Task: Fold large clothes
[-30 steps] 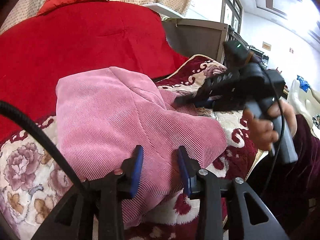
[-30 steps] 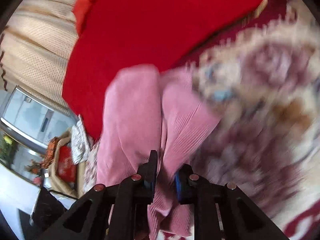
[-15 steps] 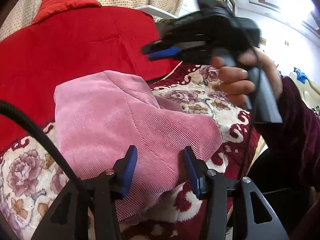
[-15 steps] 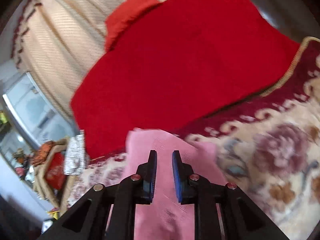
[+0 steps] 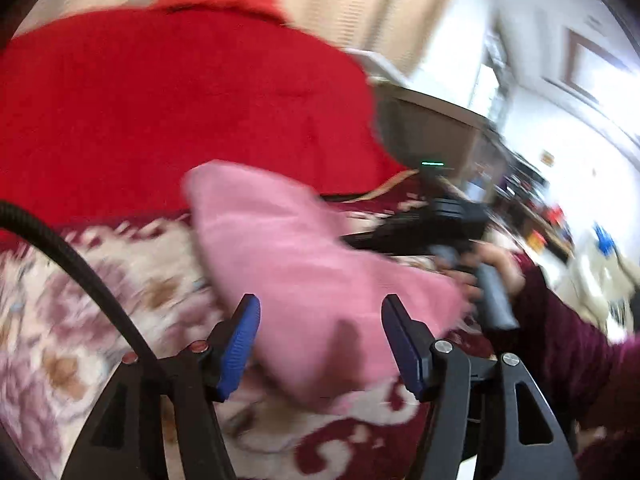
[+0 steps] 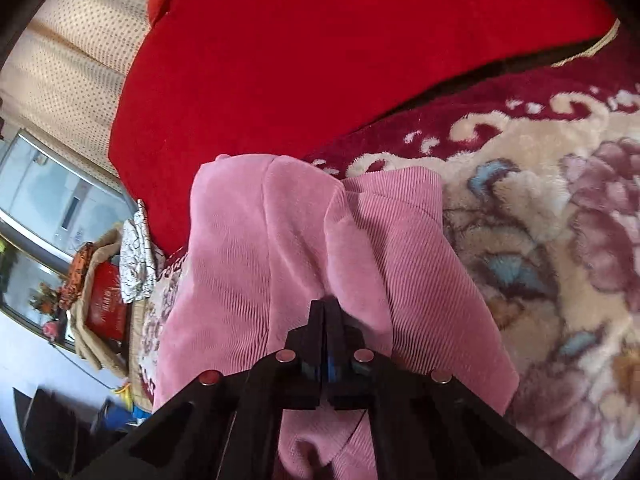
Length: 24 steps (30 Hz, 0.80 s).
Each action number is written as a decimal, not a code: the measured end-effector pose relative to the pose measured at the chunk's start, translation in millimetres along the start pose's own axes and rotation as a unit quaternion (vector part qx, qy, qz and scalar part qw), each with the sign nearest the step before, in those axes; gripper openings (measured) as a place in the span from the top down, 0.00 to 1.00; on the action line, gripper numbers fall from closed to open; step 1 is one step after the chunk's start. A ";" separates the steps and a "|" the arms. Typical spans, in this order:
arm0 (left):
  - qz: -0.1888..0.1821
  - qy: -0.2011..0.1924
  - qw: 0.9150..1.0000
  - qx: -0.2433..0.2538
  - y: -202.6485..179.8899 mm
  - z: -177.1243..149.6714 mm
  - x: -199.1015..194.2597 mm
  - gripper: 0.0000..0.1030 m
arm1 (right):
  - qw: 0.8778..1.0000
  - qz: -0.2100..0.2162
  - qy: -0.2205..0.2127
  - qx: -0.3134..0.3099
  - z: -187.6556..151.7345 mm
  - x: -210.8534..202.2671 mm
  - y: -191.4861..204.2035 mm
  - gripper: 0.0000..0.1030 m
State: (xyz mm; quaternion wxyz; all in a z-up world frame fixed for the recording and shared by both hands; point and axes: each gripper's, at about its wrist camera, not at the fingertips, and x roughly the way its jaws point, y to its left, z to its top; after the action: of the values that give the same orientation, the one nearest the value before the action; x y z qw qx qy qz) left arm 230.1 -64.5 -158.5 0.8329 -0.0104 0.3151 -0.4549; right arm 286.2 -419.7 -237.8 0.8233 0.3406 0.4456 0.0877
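Observation:
A pink corduroy garment (image 5: 304,264) lies folded in a bundle on the floral blanket (image 5: 80,304); it also fills the middle of the right wrist view (image 6: 280,248). My left gripper (image 5: 320,344) is wide open, its blue pads (image 5: 240,344) on either side of the bundle's near end. My right gripper (image 6: 326,320) has its jaws pressed together, tips against the top of the garment; I cannot see cloth between them. The right gripper also shows in the left wrist view (image 5: 432,228), at the bundle's right edge. The left view is blurred.
A red quilt (image 6: 320,48) is piled behind the garment. The floral blanket (image 6: 552,240) spreads to the right. Beige curtains (image 6: 68,56) hang at the back. A basket with a red box (image 6: 104,304) stands by the bed's left side.
My right gripper came down from above onto the garment and closed its jaws. My left gripper opened wider and moved; the left view shifted and blurred.

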 end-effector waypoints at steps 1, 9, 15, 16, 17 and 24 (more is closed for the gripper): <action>0.007 0.011 1.000 -0.020 8.7 -1.2 4.1 0.38 | 1.000 -0.004 -0.006 -0.008 -2.4 -7.3 5.9 0.92; 0.038 0.047 0.998 0.007 2.3 -10.1 23.5 0.38 | 0.993 0.020 -0.054 -0.100 -42.5 -68.8 60.0 0.92; 0.031 0.094 0.995 -0.005 5.0 -22.7 37.2 0.35 | 0.989 -0.044 0.016 -0.143 -90.3 -38.7 61.9 0.93; 0.034 0.096 0.995 0.000 2.1 -24.3 37.6 0.35 | 0.988 -0.046 0.015 -0.144 -98.6 -32.7 55.1 0.93; 0.038 0.093 0.995 0.008 -1.6 -25.9 34.3 0.35 | 0.989 -0.044 0.006 -0.144 -102.6 -32.7 51.4 0.94; 0.039 0.078 0.996 -0.010 5.5 -21.6 28.8 0.34 | 0.987 -0.062 0.016 -0.149 -94.1 -43.8 63.1 0.94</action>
State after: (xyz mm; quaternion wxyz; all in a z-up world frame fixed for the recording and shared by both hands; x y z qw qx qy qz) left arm 233.9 -77.5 -192.4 0.8229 0.0288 0.3839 -0.4179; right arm 195.9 -346.4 -202.9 0.8616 0.1841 0.4608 0.1072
